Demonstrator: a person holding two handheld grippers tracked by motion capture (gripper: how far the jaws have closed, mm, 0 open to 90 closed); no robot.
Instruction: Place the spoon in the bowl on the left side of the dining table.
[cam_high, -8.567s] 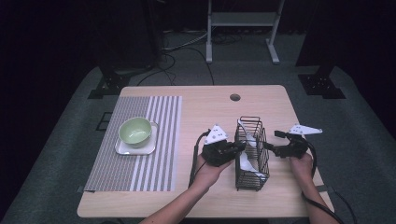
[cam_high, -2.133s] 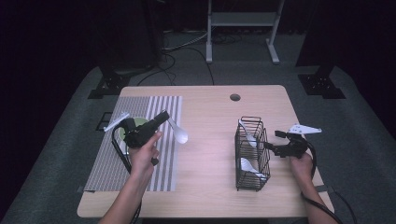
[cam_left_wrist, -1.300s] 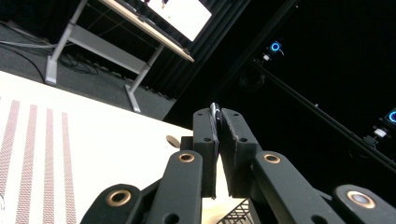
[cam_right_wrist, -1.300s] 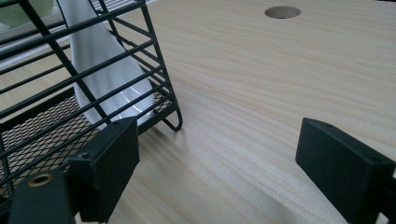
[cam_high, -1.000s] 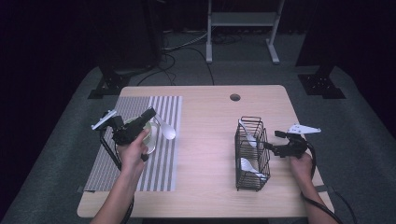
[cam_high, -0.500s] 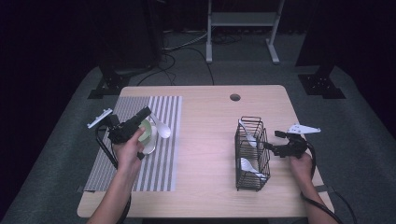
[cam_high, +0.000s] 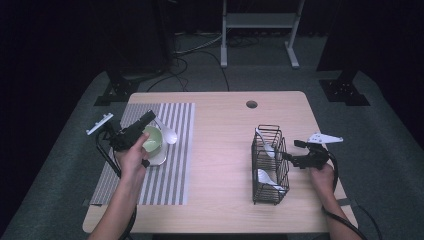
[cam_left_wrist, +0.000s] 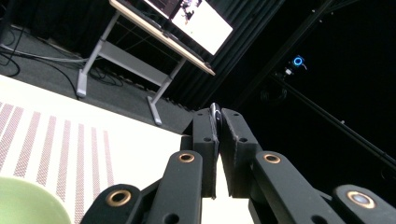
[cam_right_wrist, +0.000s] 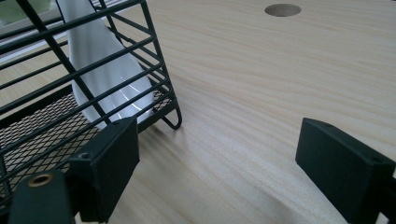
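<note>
My left gripper (cam_high: 151, 118) is shut on the handle of a white spoon (cam_high: 169, 135), held over the right rim of a green bowl (cam_high: 151, 141). The bowl sits on a white plate (cam_high: 158, 159) on a striped mat (cam_high: 170, 180). In the left gripper view the jaws (cam_left_wrist: 218, 114) pinch the thin spoon handle (cam_left_wrist: 214, 111), with the bowl's rim (cam_left_wrist: 23, 205) low at the left. My right gripper (cam_high: 292, 150) stands open on the table beside a black wire basket (cam_high: 270, 192). Its left jaw touches the basket (cam_right_wrist: 56, 116), which holds white spoons (cam_right_wrist: 102, 51).
The wooden table (cam_high: 220, 150) has a round cable hole (cam_high: 251, 104) near its far edge. Two white spoons (cam_high: 265, 178) lean inside the basket. Bare wood lies between mat and basket. Dark floor, cables and a desk frame lie beyond the table.
My left gripper went from the basket to the mat carrying the spoon, and over the last second drifted left toward the bowl. The right gripper has stayed by the basket.
</note>
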